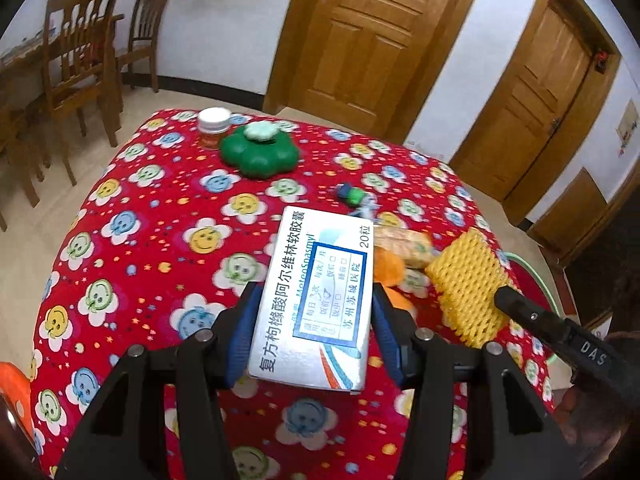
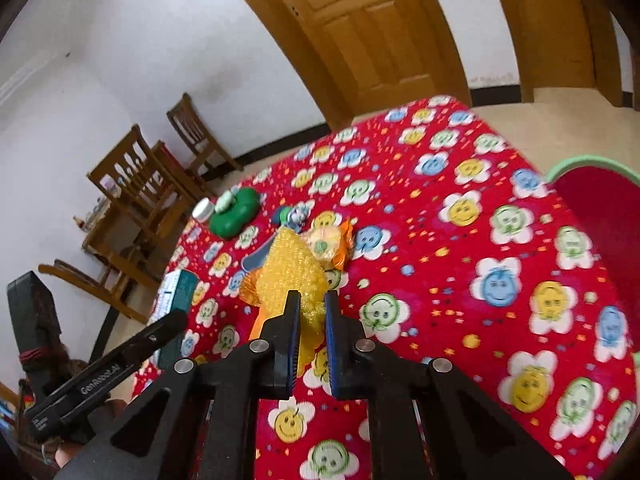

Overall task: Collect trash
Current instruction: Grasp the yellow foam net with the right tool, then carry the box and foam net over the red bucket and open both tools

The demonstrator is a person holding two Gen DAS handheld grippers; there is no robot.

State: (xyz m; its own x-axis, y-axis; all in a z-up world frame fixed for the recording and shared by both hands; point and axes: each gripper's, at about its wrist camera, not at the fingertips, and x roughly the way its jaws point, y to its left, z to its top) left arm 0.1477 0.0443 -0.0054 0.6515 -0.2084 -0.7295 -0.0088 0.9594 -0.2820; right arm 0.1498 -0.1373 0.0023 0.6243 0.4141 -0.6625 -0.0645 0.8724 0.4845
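My left gripper (image 1: 316,291) is shut on a white medicine box (image 1: 320,280) with blue print, held a little above the red flowered tablecloth (image 1: 160,200). The blue pads press on the box's two long sides. My right gripper (image 2: 312,298) is shut on a yellow foam fruit net (image 2: 288,276), which is pinched between its pads. In the left wrist view that net (image 1: 468,284) hangs to the right of the box. An orange snack packet (image 2: 328,242) and a small blue-green wrapper (image 2: 290,216) lie on the cloth beyond the net.
A green flower-shaped container (image 1: 260,154) and a small white-lidded jar (image 1: 214,126) stand near the table's far edge. A red bin with a green rim (image 2: 592,200) sits beside the table on the right. Wooden chairs (image 1: 76,52) stand at the left, and wooden doors (image 1: 372,32) behind.
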